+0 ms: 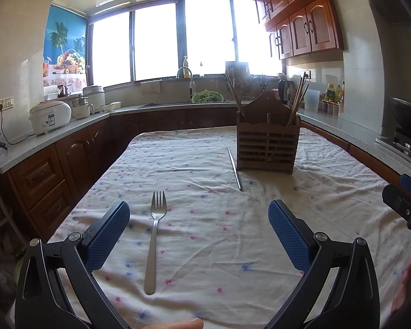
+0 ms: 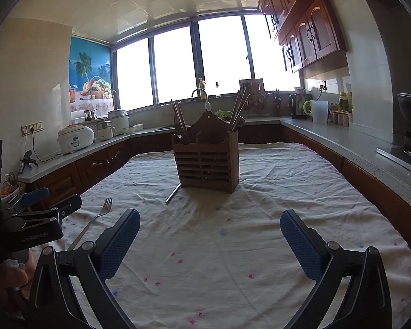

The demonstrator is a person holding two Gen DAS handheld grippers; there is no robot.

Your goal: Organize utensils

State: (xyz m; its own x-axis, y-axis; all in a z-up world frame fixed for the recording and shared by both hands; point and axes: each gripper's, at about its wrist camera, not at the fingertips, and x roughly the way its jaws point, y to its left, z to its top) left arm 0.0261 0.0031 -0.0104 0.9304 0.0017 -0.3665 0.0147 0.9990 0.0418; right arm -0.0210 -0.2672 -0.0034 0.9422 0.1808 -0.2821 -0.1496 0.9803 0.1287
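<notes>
Blue-padded fingers (image 1: 115,235) of our left gripper (image 1: 198,235) sit closest, spread wide and holding nothing. Between them, close to the left one, lies the fork (image 1: 154,235) on the cloth-covered bench (image 1: 328,219); its long axis runs away from us, tines far, handle near. Our right gripper (image 2: 209,244) is also spread and empty, and the fork (image 2: 91,223) lies well off to its left, so we judge the left hand nearer for the pickup. Farther on, a single metal chopstick (image 1: 235,170) lies just beside the left foot of the wooden utensil holder (image 1: 265,148). That holder stands upright, with chopsticks leaning out of both its left and right compartments; what else is inside we cannot tell.
</notes>
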